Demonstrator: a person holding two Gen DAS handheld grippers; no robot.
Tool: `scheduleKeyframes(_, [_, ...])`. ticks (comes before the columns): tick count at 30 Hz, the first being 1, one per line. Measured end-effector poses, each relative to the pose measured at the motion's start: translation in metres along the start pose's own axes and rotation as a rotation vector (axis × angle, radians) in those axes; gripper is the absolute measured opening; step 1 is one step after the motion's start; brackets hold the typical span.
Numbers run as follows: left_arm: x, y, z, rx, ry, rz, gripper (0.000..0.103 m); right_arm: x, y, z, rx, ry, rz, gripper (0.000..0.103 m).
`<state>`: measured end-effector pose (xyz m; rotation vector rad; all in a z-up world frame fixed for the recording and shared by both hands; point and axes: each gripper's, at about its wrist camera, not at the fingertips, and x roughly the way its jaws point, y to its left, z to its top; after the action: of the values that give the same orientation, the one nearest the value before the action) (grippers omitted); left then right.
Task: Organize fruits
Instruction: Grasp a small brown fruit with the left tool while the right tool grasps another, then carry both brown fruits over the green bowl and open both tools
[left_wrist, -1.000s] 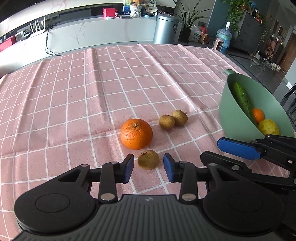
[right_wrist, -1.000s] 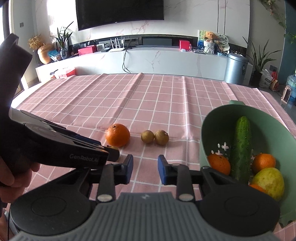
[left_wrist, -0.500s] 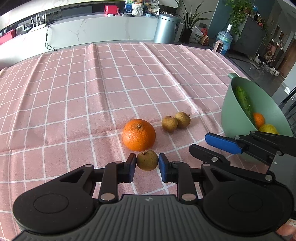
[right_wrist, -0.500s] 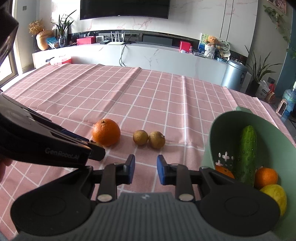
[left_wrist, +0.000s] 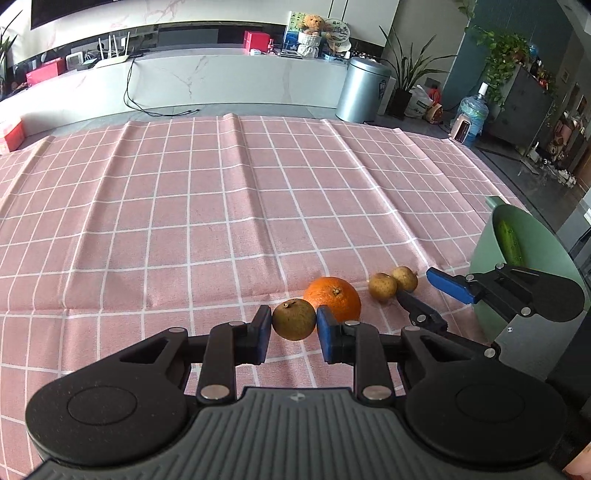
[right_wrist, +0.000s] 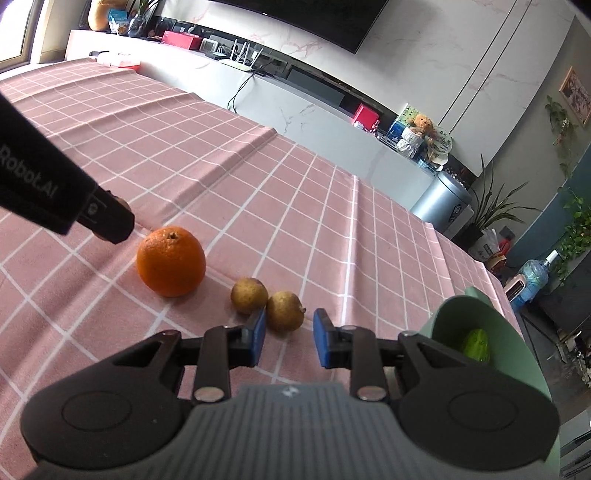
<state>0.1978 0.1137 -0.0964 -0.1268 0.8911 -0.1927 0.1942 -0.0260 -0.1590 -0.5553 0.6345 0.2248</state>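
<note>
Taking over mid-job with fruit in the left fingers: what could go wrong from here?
1. The small brown fruit, pinched between narrow blue fingers, might roll out.
2. The right gripper straddles one of two touching fruits; closing may knock its neighbour away.

pink checked tablecloth (left_wrist: 221, 206) | silver bin (left_wrist: 364, 90) | teddy bear (left_wrist: 309, 26) | water jug (left_wrist: 472, 114)

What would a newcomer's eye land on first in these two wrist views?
Probably the left gripper, shut on a small brown fruit just in front of the bright orange on the pink checked tablecloth. Next, the right gripper, jaws apart, nosing toward two more brown fruits lying side by side, with the green bowl and its cucumber at the right edge.
</note>
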Motion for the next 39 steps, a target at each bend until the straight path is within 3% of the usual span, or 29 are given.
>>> scheduleKeyframes(16, [0.004, 0.002, -0.001, 0.002, 0.0, 0.017, 0.029, 0.013, 0.003, 0.001, 0.018, -0.002, 0.009, 0.021])
scheduleKeyframes(24, [-0.013, -0.003, -0.001, 0.008, -0.051, 0.014, 0.029, -0.012, 0.0, 0.001, 0.035, -0.036, 0.017, 0.021])
scheduleKeyframes(30, [-0.031, -0.015, -0.002, 0.014, -0.085, -0.03, 0.029, -0.053, -0.012, -0.001, 0.06, -0.072, 0.034, 0.021])
scheduleKeyframes(39, [-0.044, -0.066, 0.008, 0.058, -0.105, -0.166, 0.029, -0.109, -0.065, -0.022, 0.234, -0.068, 0.013, 0.021])
